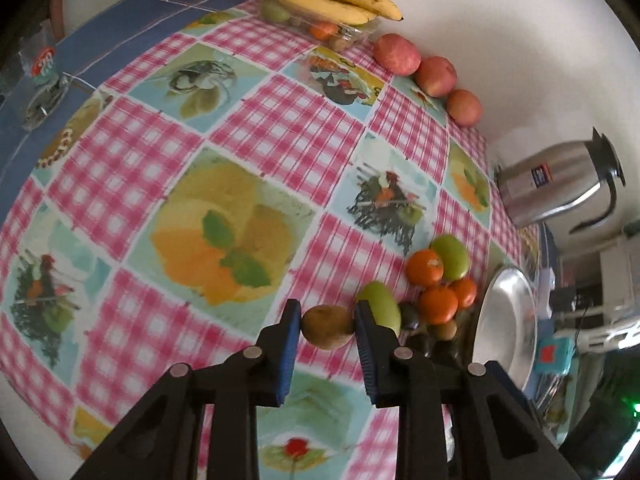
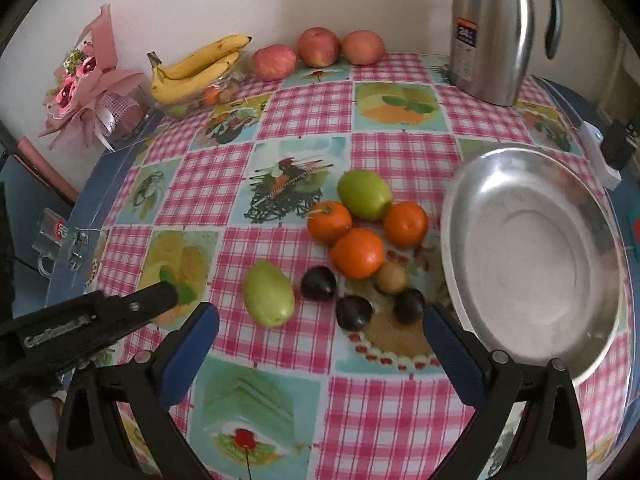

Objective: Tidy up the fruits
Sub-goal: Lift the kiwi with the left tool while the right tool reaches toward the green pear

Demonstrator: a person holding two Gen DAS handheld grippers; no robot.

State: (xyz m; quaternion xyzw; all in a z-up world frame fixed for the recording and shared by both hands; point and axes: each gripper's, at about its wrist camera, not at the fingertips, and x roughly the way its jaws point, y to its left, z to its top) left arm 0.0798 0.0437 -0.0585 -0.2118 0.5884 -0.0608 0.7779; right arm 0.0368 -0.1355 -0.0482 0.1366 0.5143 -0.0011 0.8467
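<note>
My left gripper [image 1: 328, 307] is shut on a small brown kiwi [image 1: 328, 327], held just above the checked tablecloth [image 1: 280, 128]. To its right lies the fruit pile: two green fruits [image 2: 364, 194] [image 2: 268, 298], three oranges [image 2: 357, 253], three dark plums [image 2: 354, 312] and another kiwi [image 2: 391, 278]. My right gripper [image 2: 320, 314] hangs open over the near side of that pile, with nothing between its fingers. An empty steel plate [image 2: 532, 264] sits right of the pile. In the right wrist view the left gripper's black body [image 2: 100, 320] comes in from the left; its kiwi is hidden there.
Three red apples [image 2: 318, 46] and a banana bunch [image 2: 196, 68] on a clear fruit box line the back wall. A steel flask [image 2: 490, 32] stands back right. A pink bouquet [image 2: 84, 84] and a glass mug [image 2: 56, 236] sit at the left edge.
</note>
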